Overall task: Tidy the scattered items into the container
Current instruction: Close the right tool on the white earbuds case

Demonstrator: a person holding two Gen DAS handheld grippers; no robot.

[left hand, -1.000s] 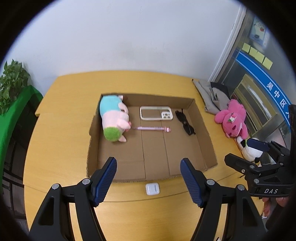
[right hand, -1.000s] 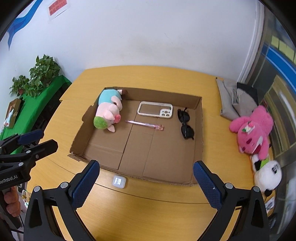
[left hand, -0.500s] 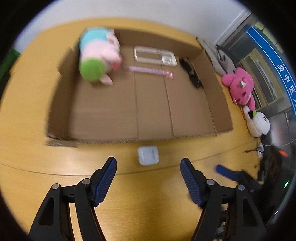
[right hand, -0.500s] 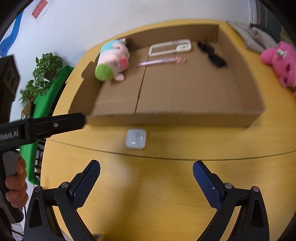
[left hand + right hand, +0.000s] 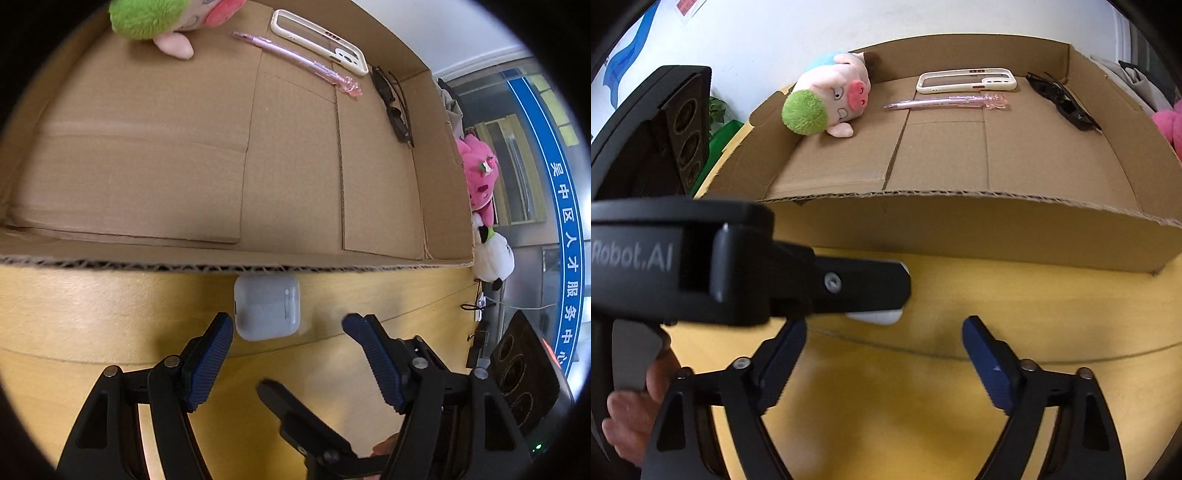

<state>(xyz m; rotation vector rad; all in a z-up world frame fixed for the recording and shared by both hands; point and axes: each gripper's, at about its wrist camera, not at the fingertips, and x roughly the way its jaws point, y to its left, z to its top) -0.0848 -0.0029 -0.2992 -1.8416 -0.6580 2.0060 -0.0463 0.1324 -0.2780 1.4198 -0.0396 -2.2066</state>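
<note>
A white earbud case (image 5: 266, 306) lies on the yellow table just outside the near wall of the shallow cardboard box (image 5: 236, 264). My left gripper (image 5: 288, 328) is open, low over the table, its fingertips on either side of the case's near end. My right gripper (image 5: 884, 332) is open and empty just behind; in its view the left gripper's finger (image 5: 849, 288) hides most of the case (image 5: 875, 316). In the box (image 5: 960, 214) lie a plush pig (image 5: 831, 103), a phone case (image 5: 966, 81), a pink pen (image 5: 949, 102) and black sunglasses (image 5: 1062, 101).
A pink plush (image 5: 478, 177) and a white plush (image 5: 493, 254) sit on the table right of the box. A black device (image 5: 524, 373) stands at the right edge of the left wrist view. A green plant (image 5: 718, 110) is beyond the table's left side.
Both grippers have dropped down and moved in toward the earbud case. The left gripper's fingertips now flank it; the right gripper has come in close behind the left one.
</note>
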